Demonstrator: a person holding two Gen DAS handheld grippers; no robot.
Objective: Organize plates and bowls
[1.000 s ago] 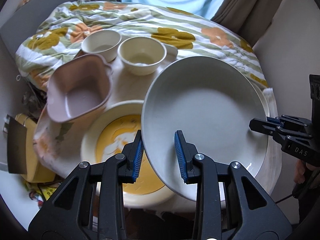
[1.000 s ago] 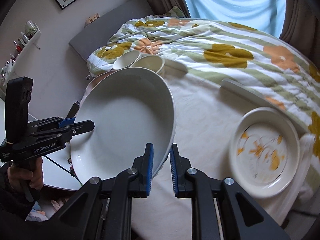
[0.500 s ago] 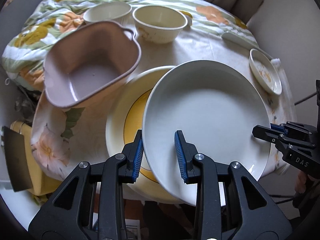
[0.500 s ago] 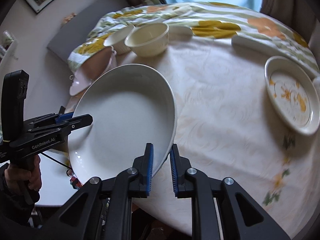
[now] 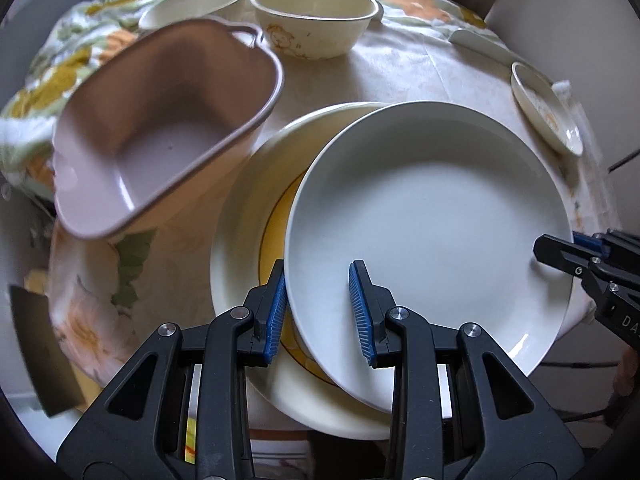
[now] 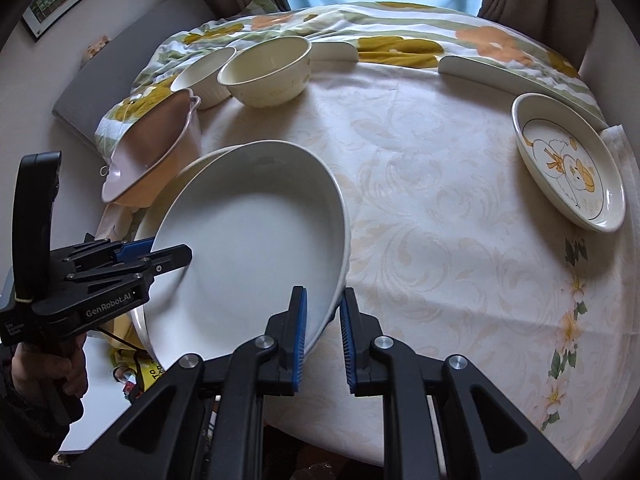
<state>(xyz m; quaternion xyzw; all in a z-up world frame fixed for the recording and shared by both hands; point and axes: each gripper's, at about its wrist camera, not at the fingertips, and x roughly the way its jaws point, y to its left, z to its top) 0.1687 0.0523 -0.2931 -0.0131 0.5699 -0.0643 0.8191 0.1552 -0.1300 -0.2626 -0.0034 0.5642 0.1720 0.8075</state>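
A large white deep plate (image 5: 432, 216) (image 6: 252, 248) hangs tilted just over a cream plate with a yellow centre (image 5: 240, 248) near the table's left edge. My left gripper (image 5: 318, 312) is shut on the white plate's near rim, one pad inside and one outside. My right gripper (image 6: 323, 332) is shut on the opposite rim. Each gripper shows in the other's view, the right gripper (image 5: 560, 256) and the left gripper (image 6: 160, 258). I cannot tell whether the two plates touch. Only a strip of rim of the cream plate (image 6: 208, 156) shows in the right wrist view.
A pink square dish (image 5: 160, 120) (image 6: 148, 160) sits left of the plates. Two cream bowls (image 5: 316, 16) (image 6: 268, 72) stand at the back. A small plate with a duck picture (image 6: 568, 168) (image 5: 544, 112) lies at the right. A floral quilt (image 6: 400, 28) lies behind. A hand (image 6: 48, 368) holds the left gripper.
Both grippers have lowered the white plate and carried it over the yellow-centred plate, now covering most of it. The table fills more of both views.
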